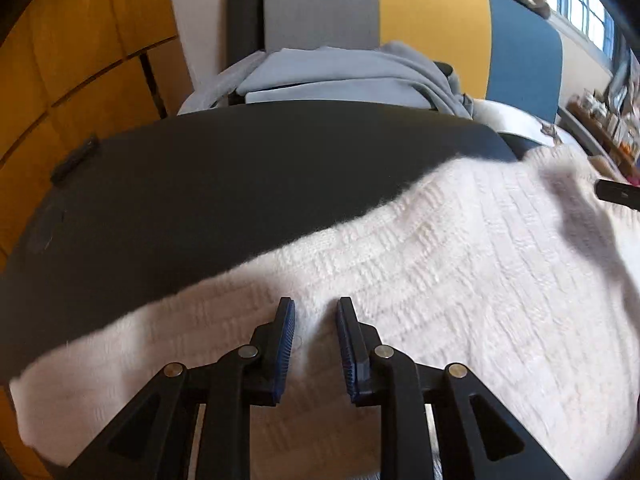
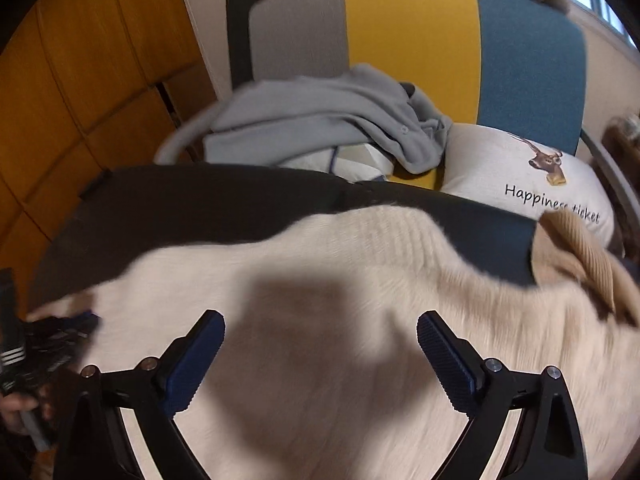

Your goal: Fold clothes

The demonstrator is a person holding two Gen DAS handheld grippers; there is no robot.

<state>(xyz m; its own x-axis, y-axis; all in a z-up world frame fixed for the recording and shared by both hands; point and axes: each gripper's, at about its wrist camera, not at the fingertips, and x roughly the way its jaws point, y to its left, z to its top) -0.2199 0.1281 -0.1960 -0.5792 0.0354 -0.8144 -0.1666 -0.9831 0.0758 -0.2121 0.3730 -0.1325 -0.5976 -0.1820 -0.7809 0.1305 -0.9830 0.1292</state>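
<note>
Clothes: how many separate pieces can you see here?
3. A cream knitted sweater spread on the black table; a grey garment heaped on the chair behind; a tan ribbed piece at the table's right end. More may lie hidden under the grey heap.

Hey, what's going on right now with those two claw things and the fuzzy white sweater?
Left gripper: narrow gap, nothing pinched, over the sweater. Right gripper: wide open, empty. Sweater spread on the dark table, not yet folded. Nothing in the way.
</note>
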